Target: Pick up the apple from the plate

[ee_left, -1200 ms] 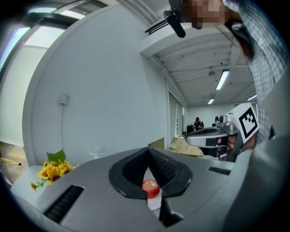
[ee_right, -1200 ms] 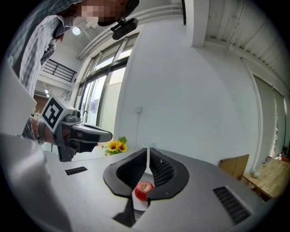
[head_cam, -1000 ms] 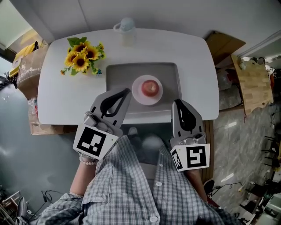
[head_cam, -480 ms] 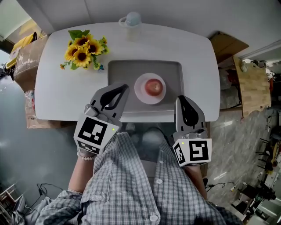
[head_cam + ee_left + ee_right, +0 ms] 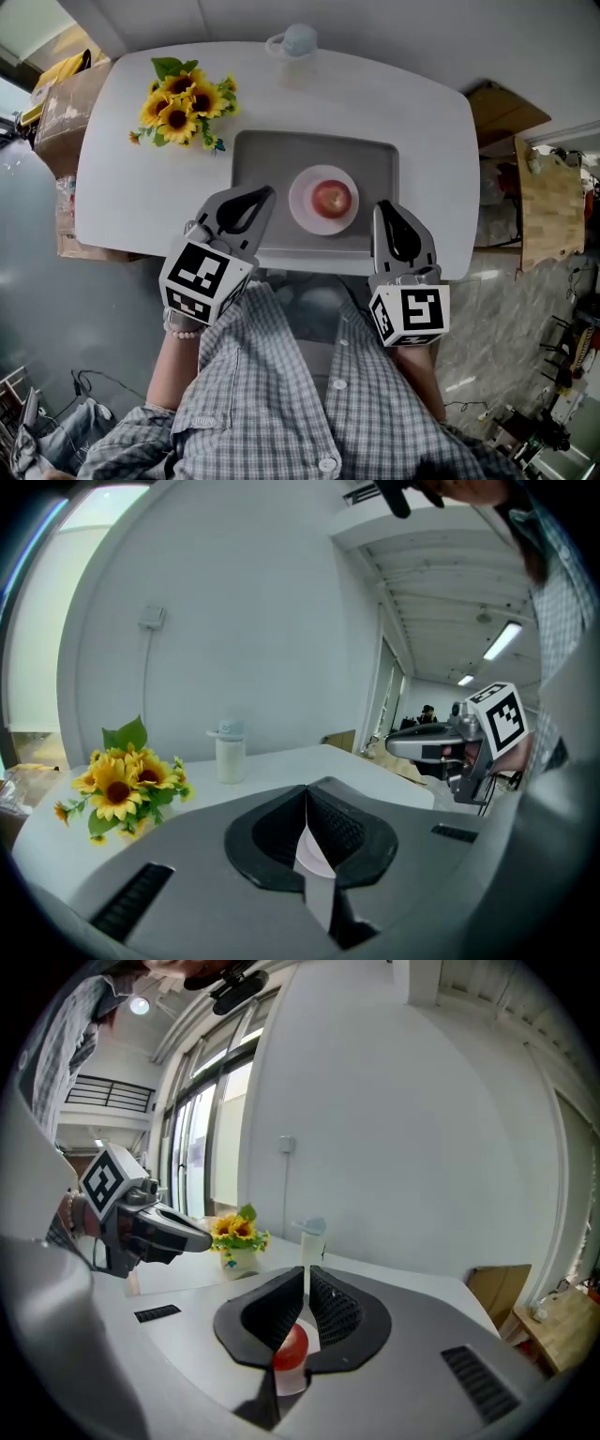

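A red apple (image 5: pixel 332 198) rests on a small white plate (image 5: pixel 302 212) in the middle of a grey tray (image 5: pixel 264 161) on the white table (image 5: pixel 131 202). My left gripper (image 5: pixel 266 194) is shut and empty, with its tip over the tray's left front part, left of the plate. At the tray's front right stands my right gripper (image 5: pixel 379 208), also shut and empty, close to the plate. The right gripper view has the apple (image 5: pixel 291 1346) low between the shut jaws of the right gripper (image 5: pixel 305 1269). In the left gripper view a piece of the plate (image 5: pixel 314 857) shows behind the left gripper (image 5: pixel 307 787).
A bunch of sunflowers (image 5: pixel 180 114) lies at the table's back left. A pale bottle with a blue lid (image 5: pixel 298 42) stands at the back edge. Cardboard boxes (image 5: pixel 66 103) sit on the floor to the left, and a wooden board (image 5: pixel 544 202) stands to the right.
The head view has shifted, so the table sits lower and further right in it. Both grippers stay shut near the tray's front edge, about where they were relative to the plate.
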Available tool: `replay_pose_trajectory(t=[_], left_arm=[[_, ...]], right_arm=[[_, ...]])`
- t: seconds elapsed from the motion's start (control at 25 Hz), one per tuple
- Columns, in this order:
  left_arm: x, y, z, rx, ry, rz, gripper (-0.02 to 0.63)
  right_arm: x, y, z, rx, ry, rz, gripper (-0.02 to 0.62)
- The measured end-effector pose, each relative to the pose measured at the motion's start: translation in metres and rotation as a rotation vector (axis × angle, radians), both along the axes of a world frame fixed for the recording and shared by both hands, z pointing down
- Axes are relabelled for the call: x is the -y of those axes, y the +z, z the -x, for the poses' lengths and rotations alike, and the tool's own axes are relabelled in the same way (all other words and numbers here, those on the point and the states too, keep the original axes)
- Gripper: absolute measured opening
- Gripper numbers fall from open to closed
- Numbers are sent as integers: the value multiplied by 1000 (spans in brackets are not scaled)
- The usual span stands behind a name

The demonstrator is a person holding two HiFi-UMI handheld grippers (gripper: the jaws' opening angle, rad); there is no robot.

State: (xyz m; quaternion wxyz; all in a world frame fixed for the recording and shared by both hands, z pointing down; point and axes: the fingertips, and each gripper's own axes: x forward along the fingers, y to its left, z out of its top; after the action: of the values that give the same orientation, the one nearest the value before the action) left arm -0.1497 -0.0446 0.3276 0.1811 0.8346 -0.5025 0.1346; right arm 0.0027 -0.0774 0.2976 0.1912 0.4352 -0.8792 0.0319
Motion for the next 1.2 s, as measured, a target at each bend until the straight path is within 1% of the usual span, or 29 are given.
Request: replay_pose_trajectory(t=[0.16,0.36,0.52,0.8,1.04,1.2], left_arm=[[9,19,-5,-6,-3,63,11],[15,43,-12,21,-10,135,11],[18,63,-13,27,-26,199,11],[20,93,-21,6,-9,316,11],[18,117,-27,-4,6,400,12],[15,131,-28,-21,-8,445,12]], right_arm=[[14,19,-3,-27,-19,53,32],[25,47,-10,-66,-38,140,32],[32,70,-15,-92,-35,200,32],[38,113,-17,-133,-43,315,32],[39,154,-21,-229,-53,422,34],[34,173,-21,-218,-61,531,34]])
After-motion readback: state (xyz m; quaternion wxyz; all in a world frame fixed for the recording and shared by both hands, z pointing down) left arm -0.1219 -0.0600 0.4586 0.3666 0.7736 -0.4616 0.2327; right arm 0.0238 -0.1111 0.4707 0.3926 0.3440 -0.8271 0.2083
